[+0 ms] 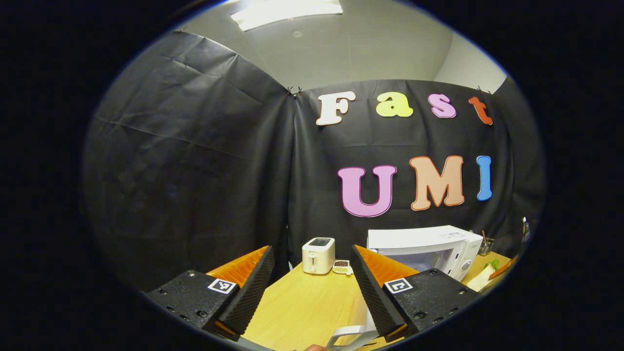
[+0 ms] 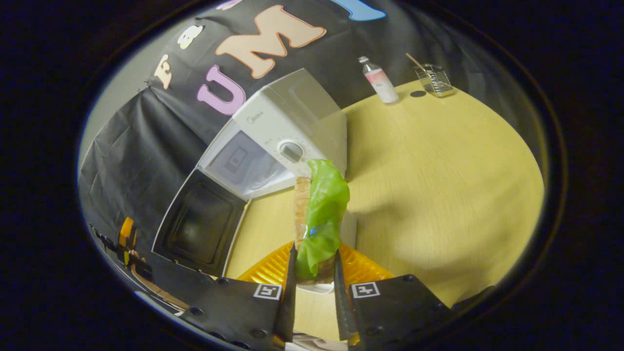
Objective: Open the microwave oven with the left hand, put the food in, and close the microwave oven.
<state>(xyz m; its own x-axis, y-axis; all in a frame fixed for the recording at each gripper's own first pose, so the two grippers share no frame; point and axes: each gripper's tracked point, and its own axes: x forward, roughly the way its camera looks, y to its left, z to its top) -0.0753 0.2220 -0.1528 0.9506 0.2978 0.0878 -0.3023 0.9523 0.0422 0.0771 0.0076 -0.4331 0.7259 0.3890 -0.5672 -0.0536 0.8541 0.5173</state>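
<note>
- left gripper [image 1: 312, 275]: fingers spread apart, holding nothing, above wooden table [image 1: 302, 302]
- right gripper [image 2: 314, 265]: clamped on lettuce sandwich [image 2: 319, 219]; microwave oven [image 2: 273, 141] door [image 2: 197, 222] swung open

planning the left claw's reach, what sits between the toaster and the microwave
In the left gripper view, a small dish of dark bits sits between the toaster and the microwave.

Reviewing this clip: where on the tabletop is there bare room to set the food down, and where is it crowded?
Bare wood spreads right of the microwave, short of the bottle and wire basket, and in front of the toaster. It is crowded by the microwave's open door, near the sandwich in the right gripper.
</note>
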